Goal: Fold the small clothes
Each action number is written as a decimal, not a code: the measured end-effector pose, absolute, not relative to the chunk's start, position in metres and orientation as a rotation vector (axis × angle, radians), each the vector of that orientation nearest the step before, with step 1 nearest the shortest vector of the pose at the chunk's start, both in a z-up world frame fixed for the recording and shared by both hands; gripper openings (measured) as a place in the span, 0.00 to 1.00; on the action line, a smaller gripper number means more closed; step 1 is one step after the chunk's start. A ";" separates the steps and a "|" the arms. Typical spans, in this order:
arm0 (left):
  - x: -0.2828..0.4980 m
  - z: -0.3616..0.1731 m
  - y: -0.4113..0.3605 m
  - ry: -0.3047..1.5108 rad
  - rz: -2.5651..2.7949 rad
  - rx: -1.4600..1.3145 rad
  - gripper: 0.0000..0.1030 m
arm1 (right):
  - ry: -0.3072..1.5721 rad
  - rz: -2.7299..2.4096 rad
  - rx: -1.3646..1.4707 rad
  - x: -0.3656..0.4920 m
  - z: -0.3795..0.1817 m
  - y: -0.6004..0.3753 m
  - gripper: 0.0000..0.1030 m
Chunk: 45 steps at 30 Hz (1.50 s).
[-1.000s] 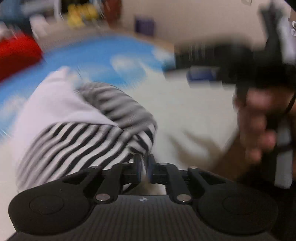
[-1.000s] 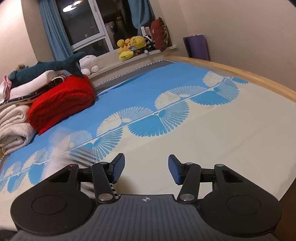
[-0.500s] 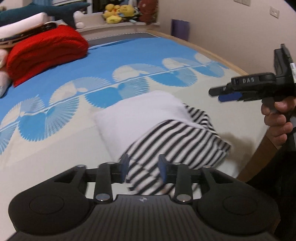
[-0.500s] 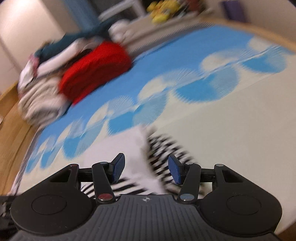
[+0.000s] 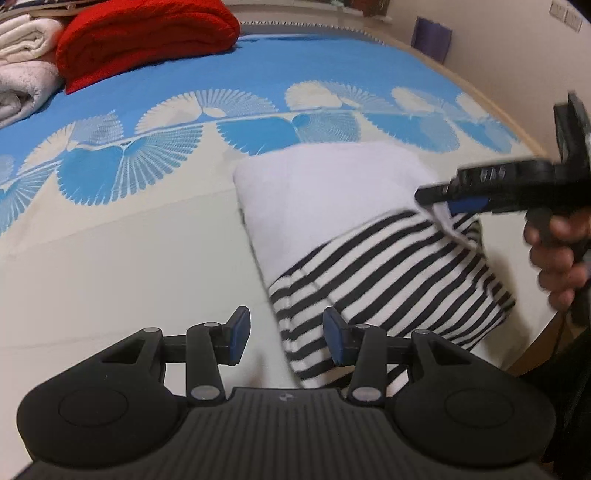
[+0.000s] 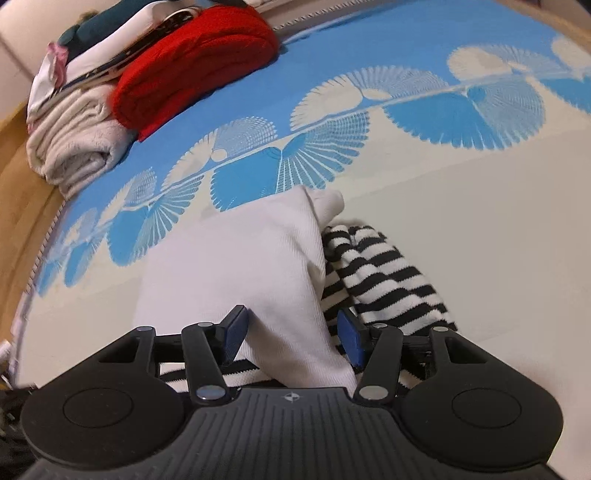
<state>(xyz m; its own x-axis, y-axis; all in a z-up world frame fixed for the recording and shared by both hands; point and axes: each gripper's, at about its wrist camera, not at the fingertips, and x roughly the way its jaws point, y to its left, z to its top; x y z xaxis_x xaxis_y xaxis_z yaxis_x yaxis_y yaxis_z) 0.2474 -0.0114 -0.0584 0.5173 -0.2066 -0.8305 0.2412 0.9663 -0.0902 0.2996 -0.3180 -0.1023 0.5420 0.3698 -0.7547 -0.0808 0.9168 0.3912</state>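
Note:
A small garment, white with black-and-white striped parts (image 5: 369,258), lies folded on the bed sheet (image 5: 110,258); it also shows in the right wrist view (image 6: 258,266). My left gripper (image 5: 282,338) is open and empty, its jaws to either side of the garment's near striped edge. My right gripper (image 6: 291,334) is open and empty, just above the white panel near the striped sleeve (image 6: 384,277). In the left wrist view the right gripper (image 5: 454,199) hovers over the garment's right side, held by a hand (image 5: 561,258).
A folded red knit (image 5: 144,33) and rolled white towels (image 5: 22,74) are stacked at the far left of the bed; they also show in the right wrist view (image 6: 195,62). The bed's wooden edge (image 6: 18,184) runs along the left.
My left gripper let go of the striped garment, which now lies on the sheet, and opened wide. My right gripper swung over the garment and came down close to it.

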 end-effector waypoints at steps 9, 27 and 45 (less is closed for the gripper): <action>0.252 -0.056 -0.027 0.964 -0.363 -0.091 0.55 | 0.723 0.364 0.592 0.267 -0.071 -0.358 0.02; 0.259 -0.118 -0.056 1.258 -0.404 0.127 0.72 | 0.929 0.224 0.411 0.263 -0.098 -0.380 0.01; 0.270 -0.111 -0.050 1.260 -0.343 0.052 0.73 | 1.067 0.320 0.314 0.231 -0.105 -0.407 0.03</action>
<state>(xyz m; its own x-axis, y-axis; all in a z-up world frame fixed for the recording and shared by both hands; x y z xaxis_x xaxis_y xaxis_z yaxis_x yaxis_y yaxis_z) 0.2698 -0.0497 -0.1108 0.2623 -0.2247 -0.9385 0.2817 0.9480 -0.1483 0.2307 -0.4069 -0.1053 0.4457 0.4030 -0.7993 -0.1036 0.9102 0.4011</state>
